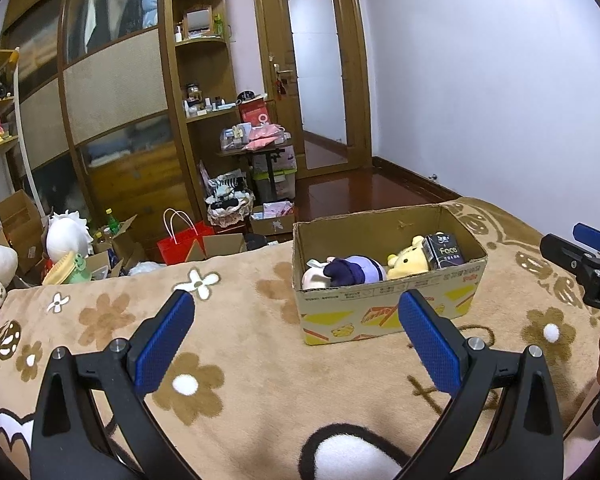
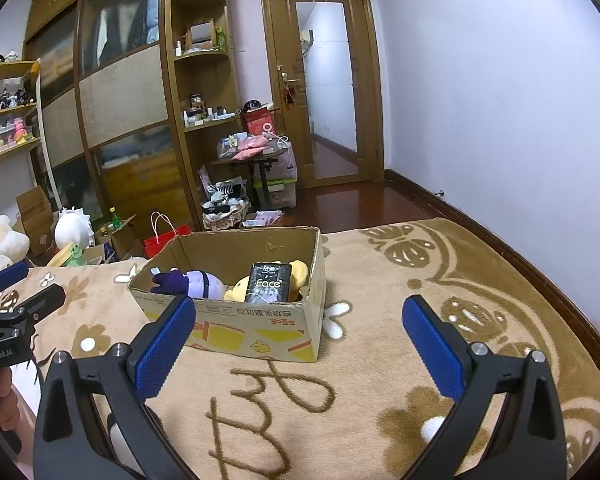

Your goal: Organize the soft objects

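Centre frame, on patterned tan fleece blanket (image 1: pixel 240 320): open corrugated cardboard box (image 1: pixel 388 304) containing purple-clad plush doll (image 1: pixel 352 270), yellow plush bear (image 1: pixel 406 260), black tissue pack (image 1: pixel 446 256). Judged light, compressible; best pinched mid-body. Left gripper (image 1: pixel 296 340), right gripper (image 2: pixel 298 344) spread wide, empty.

A bed covered by a tan blanket (image 1: pixel 240 332) with brown flowers and white spots carries a single open cardboard box (image 1: pixel 388 304), which stands directly on the blanket toward the far edge. The blanket's near part shows a large black-and-white figure and brown line drawings. Left of the box the blanket lies bare up to the bed's left edge.
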`<state>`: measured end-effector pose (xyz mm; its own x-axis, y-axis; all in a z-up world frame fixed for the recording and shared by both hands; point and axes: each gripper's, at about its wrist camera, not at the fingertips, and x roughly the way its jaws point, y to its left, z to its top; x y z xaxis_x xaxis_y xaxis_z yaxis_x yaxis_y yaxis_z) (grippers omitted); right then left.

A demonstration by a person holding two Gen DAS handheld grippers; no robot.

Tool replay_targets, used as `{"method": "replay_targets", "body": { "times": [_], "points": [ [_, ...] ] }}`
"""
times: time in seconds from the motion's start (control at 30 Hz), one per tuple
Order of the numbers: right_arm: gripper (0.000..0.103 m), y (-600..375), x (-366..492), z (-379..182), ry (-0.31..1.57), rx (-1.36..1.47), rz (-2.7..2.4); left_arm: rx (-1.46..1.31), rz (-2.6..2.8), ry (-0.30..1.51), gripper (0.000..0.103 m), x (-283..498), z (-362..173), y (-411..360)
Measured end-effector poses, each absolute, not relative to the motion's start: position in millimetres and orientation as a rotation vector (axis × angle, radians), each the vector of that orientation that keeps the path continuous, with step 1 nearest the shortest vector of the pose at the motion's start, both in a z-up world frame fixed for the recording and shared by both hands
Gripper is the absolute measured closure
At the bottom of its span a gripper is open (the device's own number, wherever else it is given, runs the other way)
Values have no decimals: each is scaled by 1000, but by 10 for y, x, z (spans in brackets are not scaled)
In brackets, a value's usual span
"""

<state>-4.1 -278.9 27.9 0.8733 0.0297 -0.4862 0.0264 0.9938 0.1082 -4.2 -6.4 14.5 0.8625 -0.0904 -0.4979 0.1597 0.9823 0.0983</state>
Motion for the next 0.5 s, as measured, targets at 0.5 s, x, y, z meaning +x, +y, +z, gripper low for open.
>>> {"method": "replay_targets", "body": {
  "times": [0.5],
  "points": [
    [0, -2792, -41, 280, 510, 113, 2, 151, -128, 515, 2, -45, 145, -83]
  ]
}}
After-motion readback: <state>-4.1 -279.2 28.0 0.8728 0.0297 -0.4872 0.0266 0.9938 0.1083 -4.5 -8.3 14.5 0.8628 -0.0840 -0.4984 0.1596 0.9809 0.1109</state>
